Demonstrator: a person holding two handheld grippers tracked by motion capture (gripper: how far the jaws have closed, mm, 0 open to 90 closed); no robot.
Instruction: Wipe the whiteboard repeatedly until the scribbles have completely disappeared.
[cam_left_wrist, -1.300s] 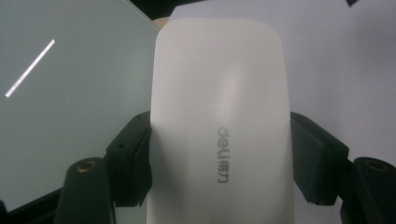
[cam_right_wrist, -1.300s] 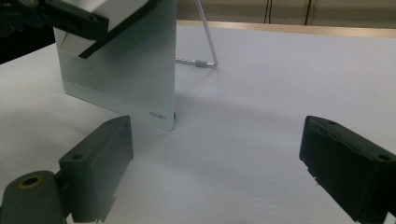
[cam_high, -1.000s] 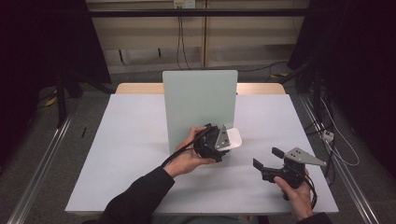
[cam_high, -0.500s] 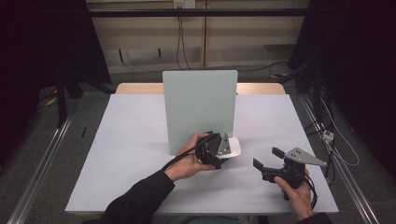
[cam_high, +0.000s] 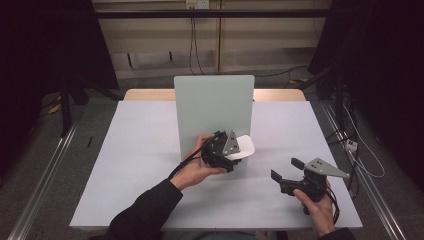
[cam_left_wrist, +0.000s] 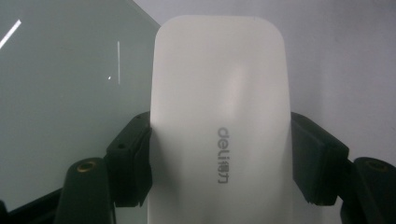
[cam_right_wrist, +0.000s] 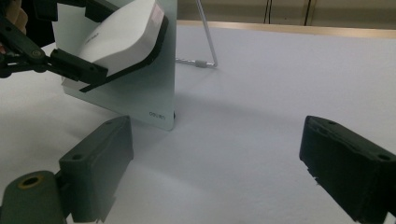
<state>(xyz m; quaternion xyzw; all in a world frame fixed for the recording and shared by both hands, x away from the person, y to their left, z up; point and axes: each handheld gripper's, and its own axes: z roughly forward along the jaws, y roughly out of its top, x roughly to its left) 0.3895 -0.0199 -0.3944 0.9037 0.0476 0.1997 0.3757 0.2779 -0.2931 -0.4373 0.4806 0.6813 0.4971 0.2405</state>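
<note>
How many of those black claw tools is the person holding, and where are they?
2. The left gripper is clamped on a white eraser in front of the upright glass board; the right gripper rests open near the table's front right.

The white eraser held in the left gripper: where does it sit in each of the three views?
High view: white eraser at centre, before the upright board.
Left gripper view: eraser at centre, clamped between the black jaws, board at left.
Right gripper view: eraser top left, against the board.
Shared landmark: the board.
</note>
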